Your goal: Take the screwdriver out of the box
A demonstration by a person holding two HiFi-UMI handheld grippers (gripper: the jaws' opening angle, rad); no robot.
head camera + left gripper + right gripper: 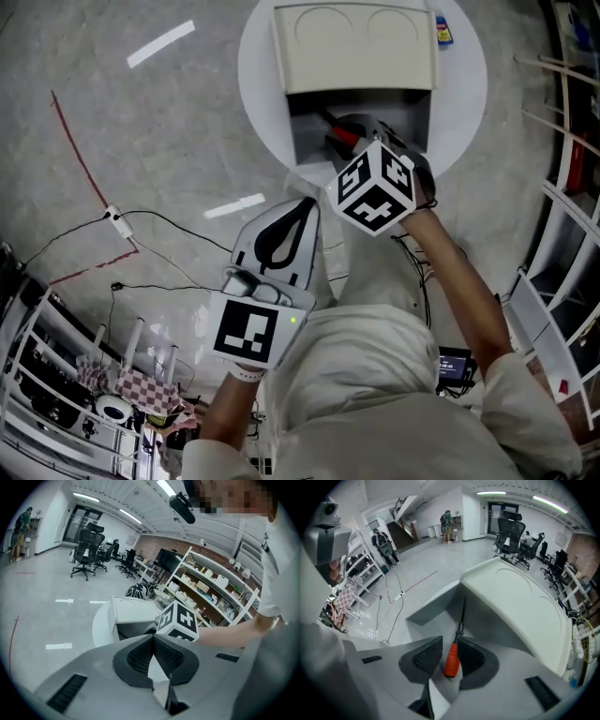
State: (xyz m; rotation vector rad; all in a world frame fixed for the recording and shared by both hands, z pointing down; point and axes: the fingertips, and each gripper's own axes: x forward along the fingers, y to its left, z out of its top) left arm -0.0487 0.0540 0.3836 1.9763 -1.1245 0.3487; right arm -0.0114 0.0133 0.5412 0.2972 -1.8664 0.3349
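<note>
The screwdriver (451, 660) lay inside the open box (520, 602), on its floor below the raised lid, and the right gripper (449, 640) had its fingers (425, 656) on either side of the red handle. The fingers stood partly open. The handle sat close against one pad, with a clear gap to the other, so nothing was clamped. The tool's long axis ran almost straight out from the gripper. The handle end sat deep between the fingers, and the dark shaft pointed away toward the box's far inner corner, under the lid. A plain closing of the fingers would probably catch the handle across its width, and a lift up and back out of the box should clear the lid.

From the head view, the box (356, 47) sat on a round white surface (262, 66), and the right gripper was down in its open half. The left gripper (153, 637) hung well back from the box, its fingers closed tip to tip on nothing. The right gripper was much the nearer to the tool.
</note>
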